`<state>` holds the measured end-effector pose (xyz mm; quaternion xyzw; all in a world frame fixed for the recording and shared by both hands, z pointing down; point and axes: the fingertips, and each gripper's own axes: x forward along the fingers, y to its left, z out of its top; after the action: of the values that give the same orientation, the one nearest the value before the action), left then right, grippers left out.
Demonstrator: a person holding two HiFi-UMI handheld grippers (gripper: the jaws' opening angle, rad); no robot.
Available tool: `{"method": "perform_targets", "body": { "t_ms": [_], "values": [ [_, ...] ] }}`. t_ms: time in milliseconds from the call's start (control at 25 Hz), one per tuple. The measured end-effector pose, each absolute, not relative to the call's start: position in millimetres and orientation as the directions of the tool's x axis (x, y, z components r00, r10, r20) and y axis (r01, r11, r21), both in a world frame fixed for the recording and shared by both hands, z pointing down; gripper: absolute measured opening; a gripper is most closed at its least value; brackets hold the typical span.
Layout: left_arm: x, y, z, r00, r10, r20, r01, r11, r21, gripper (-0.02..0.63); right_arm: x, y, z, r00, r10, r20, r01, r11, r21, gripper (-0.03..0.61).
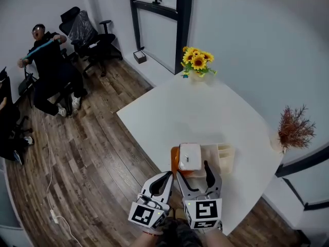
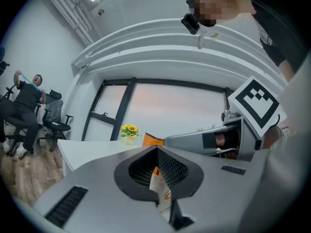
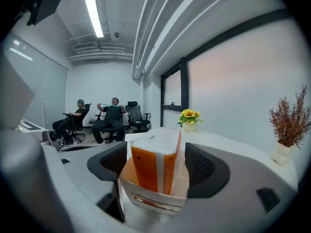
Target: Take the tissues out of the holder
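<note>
Orange-and-white film-wrapped tissue pack [image 1: 189, 156] stands upright in the pale open-topped holder [image 3: 146, 198] near the white tabletop's [image 1: 205, 112] near edge, between the right gripper's [image 3: 158, 165] open, non-contacting jaws; judged light, soft and slippery, best gripped on its broad faces above the rim; left gripper [image 2: 157, 154] closed, empty.

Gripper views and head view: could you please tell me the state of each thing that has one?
Holder: occupied, not yet emptied.
Tissue pack: upright inside it, unclamped.
Right gripper: open, jaws either side of the pack.
Left gripper: shut, empty.
</note>
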<state>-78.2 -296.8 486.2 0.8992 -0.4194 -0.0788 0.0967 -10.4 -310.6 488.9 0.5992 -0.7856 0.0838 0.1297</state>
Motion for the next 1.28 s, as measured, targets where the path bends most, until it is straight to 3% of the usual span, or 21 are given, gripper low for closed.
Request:
{"method": "perform_targets", "body": {
  "t_ms": [880,1000,1280],
  "values": [
    [-93,-299,498,0.595,-0.803,-0.042,-0.771,-0.585,0.253,0.007,-8,-332,519,-0.133,-0.891,0.434,-0.984,0.172,0.052,0.36],
    [-96,-300,497,0.592,-0.805,-0.043,-0.773,-0.582,0.253,0.006,-8,-331,517,-0.127,-0.896,0.427,-0.982,0.175,0.076,0.294],
    [-95,-299,496,0.593,-0.804,-0.038,-0.772,-0.581,0.256,0.006,-6,-327,510,-0.149,-0.906,0.396,-0.977,0.197,0.085,0.262]
  ]
}}
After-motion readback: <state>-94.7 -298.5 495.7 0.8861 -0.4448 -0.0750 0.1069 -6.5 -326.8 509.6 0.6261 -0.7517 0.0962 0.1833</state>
